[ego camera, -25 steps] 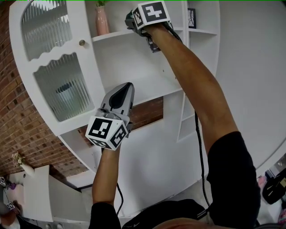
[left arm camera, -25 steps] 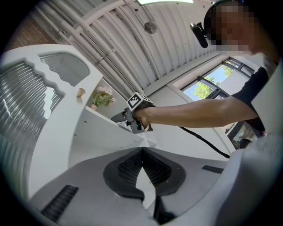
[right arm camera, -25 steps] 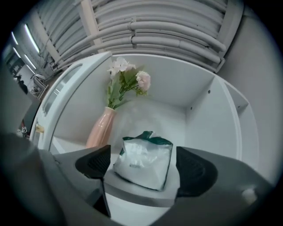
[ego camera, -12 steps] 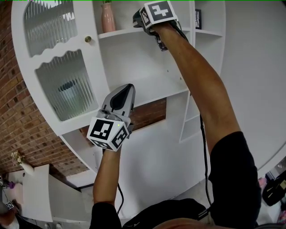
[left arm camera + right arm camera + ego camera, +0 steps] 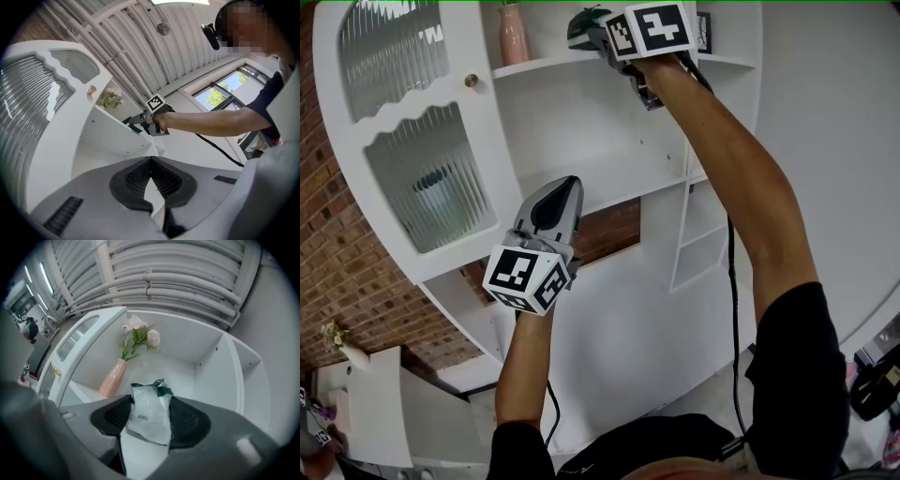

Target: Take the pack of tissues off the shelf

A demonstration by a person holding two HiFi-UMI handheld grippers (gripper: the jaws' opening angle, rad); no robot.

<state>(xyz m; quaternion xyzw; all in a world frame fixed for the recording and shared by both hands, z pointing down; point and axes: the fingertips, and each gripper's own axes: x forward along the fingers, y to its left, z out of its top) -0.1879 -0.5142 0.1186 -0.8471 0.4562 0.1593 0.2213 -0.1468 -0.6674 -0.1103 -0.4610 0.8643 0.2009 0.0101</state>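
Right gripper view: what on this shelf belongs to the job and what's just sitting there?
Job: pack of tissues, between the closing jaws of the right gripper; the shelf.
Lying about: pink vase of flowers, left of the pack; left gripper, shut and empty.

tissue pack (image 5: 150,413): white, green top | vase (image 5: 112,378): pink | shelf (image 5: 180,371): white | wall (image 5: 337,253): red brick

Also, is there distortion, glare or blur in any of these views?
Head view: even light, sharp, cabinet edges bowed. Left gripper view: strong fisheye, dark corners, ceiling light blown out. Right gripper view: same fisheye, pack of tissues slightly soft.
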